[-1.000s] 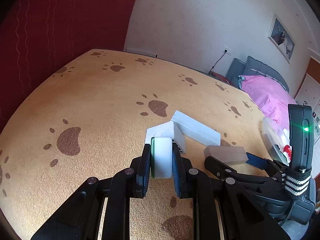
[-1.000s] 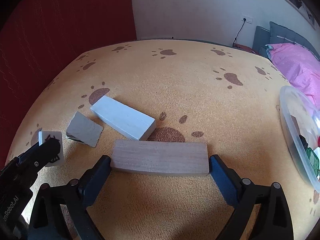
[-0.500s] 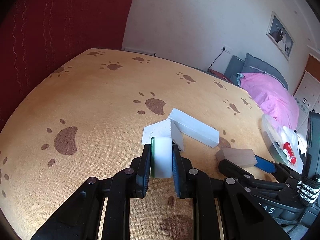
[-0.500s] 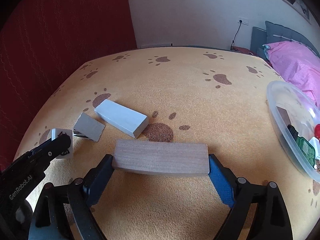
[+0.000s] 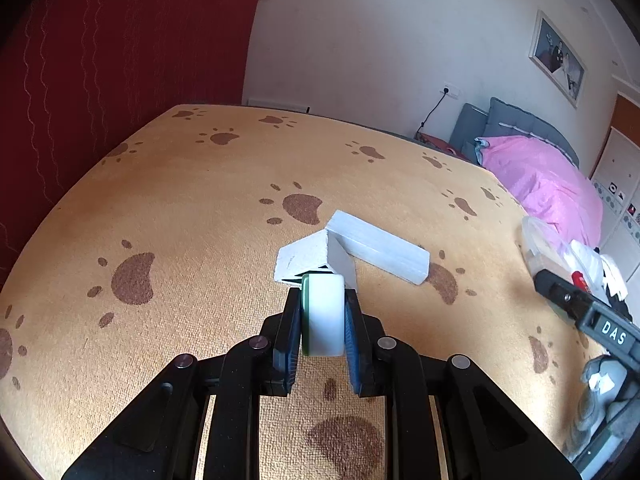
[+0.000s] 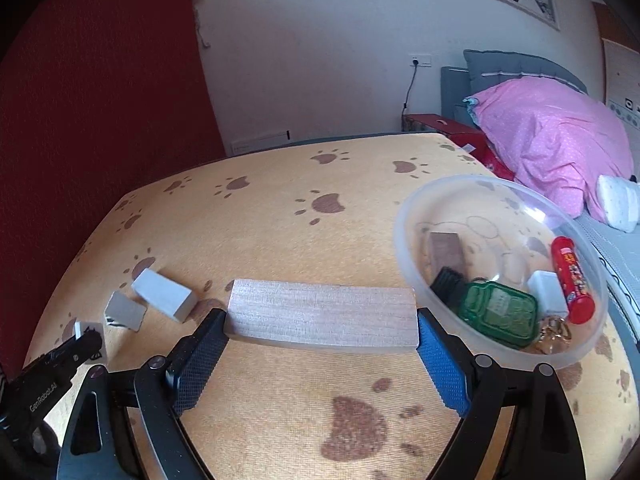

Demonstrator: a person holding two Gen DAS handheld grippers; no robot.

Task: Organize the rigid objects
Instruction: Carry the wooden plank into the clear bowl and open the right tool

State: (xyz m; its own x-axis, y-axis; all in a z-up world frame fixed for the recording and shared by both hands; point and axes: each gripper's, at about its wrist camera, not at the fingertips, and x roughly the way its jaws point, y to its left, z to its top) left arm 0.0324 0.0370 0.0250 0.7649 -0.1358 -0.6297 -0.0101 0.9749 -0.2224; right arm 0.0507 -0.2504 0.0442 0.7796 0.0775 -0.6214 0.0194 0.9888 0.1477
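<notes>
My left gripper (image 5: 322,312) is shut on a small white tile with a green back (image 5: 323,314), held just above the paw-print cloth. A white triangular wedge (image 5: 316,260) and a long white block (image 5: 380,248) lie right ahead of it. My right gripper (image 6: 322,330) is shut on a long pale wooden block (image 6: 322,316) by its ends, lifted above the cloth. Just to its right stands a clear plastic bowl (image 6: 412,216) that holds several small items.
The bowl holds a green flask-shaped piece (image 6: 498,310), a red tube (image 6: 570,278), a white cube (image 6: 544,290) and a brown block (image 6: 446,252). A bed with a pink duvet (image 6: 548,136) lies right. A red wall (image 5: 100,80) lies left.
My right gripper has lifted the wooden block and carried it right, up to the bowl. My left gripper has stayed near the wedge with the tile in it.
</notes>
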